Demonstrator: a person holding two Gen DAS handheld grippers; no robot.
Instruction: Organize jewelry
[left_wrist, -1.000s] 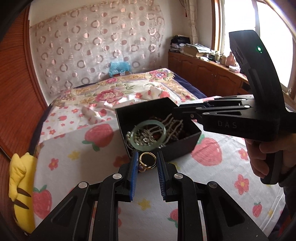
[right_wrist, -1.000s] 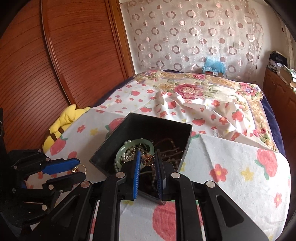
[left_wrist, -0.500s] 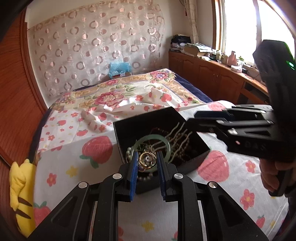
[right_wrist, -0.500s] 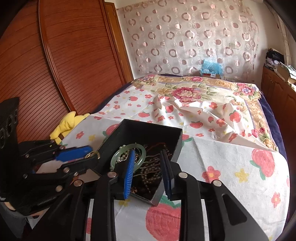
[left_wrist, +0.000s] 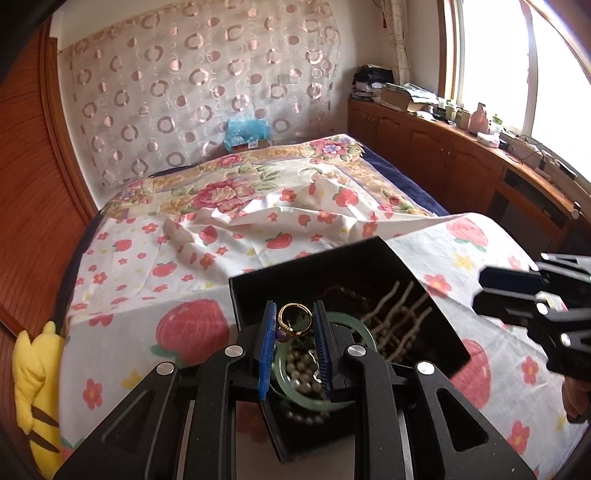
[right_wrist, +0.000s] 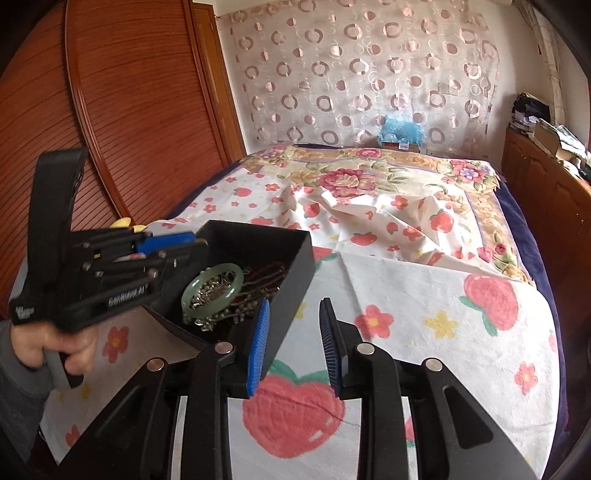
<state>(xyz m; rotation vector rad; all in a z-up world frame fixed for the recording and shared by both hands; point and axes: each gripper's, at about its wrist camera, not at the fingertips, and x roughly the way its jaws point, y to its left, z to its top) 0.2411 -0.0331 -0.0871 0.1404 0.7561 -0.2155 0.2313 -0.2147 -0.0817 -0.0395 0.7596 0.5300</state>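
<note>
A black jewelry box (left_wrist: 314, 266) sits on the strawberry-print bedspread. It holds a green jade bangle (left_wrist: 354, 325), pearl beads (left_wrist: 299, 369) and bead strands (left_wrist: 399, 306). My left gripper (left_wrist: 294, 325) is shut on a gold ring (left_wrist: 293, 320) with a purple stone and holds it over the box's near side. In the right wrist view the box (right_wrist: 295, 251) and bangle (right_wrist: 212, 291) lie left of my right gripper (right_wrist: 293, 332), which is open and empty beside the box. The left gripper body (right_wrist: 110, 269) reaches over the box there.
A yellow plush toy (left_wrist: 35, 387) lies at the bed's left edge by the wooden sliding door (right_wrist: 129, 110). A crumpled floral sheet (left_wrist: 258, 195) covers the far bed. Wooden cabinets (left_wrist: 461, 155) with clutter line the right wall under the window.
My left gripper carried the gold ring forward from in front of the box to over it. My right gripper opened, lifted out of the box and drew back to the right.
</note>
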